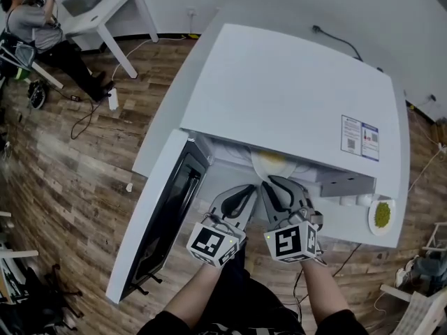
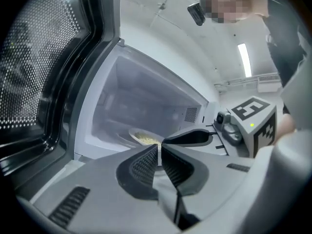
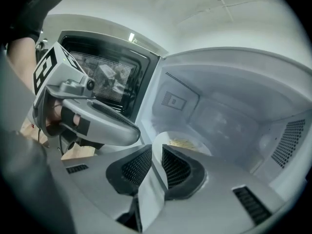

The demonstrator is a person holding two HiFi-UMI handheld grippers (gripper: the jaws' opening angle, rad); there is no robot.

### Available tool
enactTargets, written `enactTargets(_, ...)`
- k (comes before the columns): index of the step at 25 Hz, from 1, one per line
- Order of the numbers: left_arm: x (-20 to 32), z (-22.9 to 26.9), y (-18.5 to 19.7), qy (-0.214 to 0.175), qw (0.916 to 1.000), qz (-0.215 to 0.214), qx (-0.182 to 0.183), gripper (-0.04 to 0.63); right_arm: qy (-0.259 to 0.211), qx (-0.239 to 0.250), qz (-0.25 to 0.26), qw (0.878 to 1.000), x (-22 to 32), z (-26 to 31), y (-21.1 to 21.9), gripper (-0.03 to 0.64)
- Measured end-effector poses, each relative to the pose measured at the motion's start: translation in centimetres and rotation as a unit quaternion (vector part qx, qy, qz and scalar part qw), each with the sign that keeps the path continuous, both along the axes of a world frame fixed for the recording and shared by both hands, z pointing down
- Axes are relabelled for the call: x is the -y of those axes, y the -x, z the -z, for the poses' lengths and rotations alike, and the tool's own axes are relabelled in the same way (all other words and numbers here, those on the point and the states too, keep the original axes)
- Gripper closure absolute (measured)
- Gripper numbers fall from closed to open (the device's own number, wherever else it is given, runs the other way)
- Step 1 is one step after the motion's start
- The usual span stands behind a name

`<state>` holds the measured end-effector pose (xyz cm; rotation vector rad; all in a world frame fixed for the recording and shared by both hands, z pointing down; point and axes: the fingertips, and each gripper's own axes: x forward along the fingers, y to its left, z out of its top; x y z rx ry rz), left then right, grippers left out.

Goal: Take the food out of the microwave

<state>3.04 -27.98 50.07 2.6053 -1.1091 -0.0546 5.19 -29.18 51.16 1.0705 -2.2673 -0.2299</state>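
A white microwave [image 1: 293,96] stands with its door [image 1: 164,215] swung open to the left. Inside it a white plate of pale yellow food [image 1: 269,162] rests on the cavity floor, also visible as the plate [image 2: 141,138] in the left gripper view and the plate [image 3: 183,141] in the right gripper view. My left gripper [image 1: 250,189] hovers just outside the opening, jaws together and empty [image 2: 159,147]. Beside it my right gripper [image 1: 274,181] points slightly down at the plate's near rim, with its jaws together and nothing between them [image 3: 157,147].
A small plate of green food [image 1: 382,215] sits on the white table to the right of the microwave. A power cable [image 1: 335,39] runs behind the microwave. At the far left a seated person [image 1: 35,26] is beside another white table [image 1: 105,12], on a wooden floor.
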Motion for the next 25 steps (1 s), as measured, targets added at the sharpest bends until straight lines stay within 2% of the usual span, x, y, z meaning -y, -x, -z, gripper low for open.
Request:
enactTargets(3, -0.1, -0.1, 0.0, 0.003, 1.0, 0.002, -0.002, 0.569, -0.009, 0.031, 0.0, 0.999, -0.8, 1.0, -0.1, 0.543)
enactTargets(5, -0.2, -0.1, 0.0, 0.001, 1.0, 0.003, 0.0, 0.569, -0.01, 0.091, -0.02, 0.996, -1.3, 2.2, -0.5, 0.543)
enactTargets(7, -0.2, 0.0, 0.0, 0.0, 1.0, 0.005, -0.001, 0.569, 0.026, 0.192, -0.071, 0.978, -1.7, 2.6, -1.6, 0.543)
enactTargets(8, -0.2, 0.1, -0.1, 0.0, 1.0, 0.006, -0.002, 0.569, 0.056, 0.244, -0.102, 0.963, -1.8, 2.2, -2.4, 0.543)
enactTargets(9, -0.3, 0.2, -0.1, -0.001, 1.0, 0.005, -0.002, 0.569, 0.089, 0.296, -0.133, 0.942, -1.8, 1.6, -3.1, 0.543)
enactTargets(11, -0.6, 0.3, -0.3, -0.005, 1.0, 0.001, 0.003, 0.569, 0.151, 0.396, -0.185, 0.886, -1.6, 0.4, -4.2, 0.531)
enactTargets(14, -1.2, 0.3, -0.6, -0.014, 0.9997, -0.007, 0.019, 0.569, 0.216, 0.536, -0.233, 0.782, -1.0, -0.3, -4.9, 0.495)
enactTargets(16, -1.4, 0.2, -0.7, -0.017, 0.9994, -0.008, 0.027, 0.569, 0.24, 0.607, -0.249, 0.715, -0.3, -0.3, -5.3, 0.483)
enactTargets(18, -1.6, 0.1, -0.6, -0.017, 0.9994, -0.006, 0.029, 0.569, 0.259, 0.648, -0.27, 0.664, 0.1, -0.8, -5.7, 0.48)
enactTargets(19, -1.6, 0.1, -0.5, -0.018, 0.9994, -0.005, 0.028, 0.569, 0.268, 0.66, -0.278, 0.645, 0.3, -1.1, -5.7, 0.48)
enactTargets(21, -1.7, 0.0, -0.5, -0.015, 0.9995, -0.005, 0.026, 0.569, 0.28, 0.681, -0.273, 0.618, 0.7, -1.1, -5.2, 0.483)
enactTargets(23, -1.8, -0.2, -0.5, -0.004, 0.9998, -0.009, 0.018, 0.569, 0.284, 0.695, -0.262, 0.607, 1.0, -0.7, -4.8, 0.494)
enactTargets(25, -1.9, -0.7, -0.9, 0.019, 0.9996, -0.019, 0.008, 0.569, 0.286, 0.696, -0.262, 0.605, 1.0, -0.7, -4.6, 0.537)
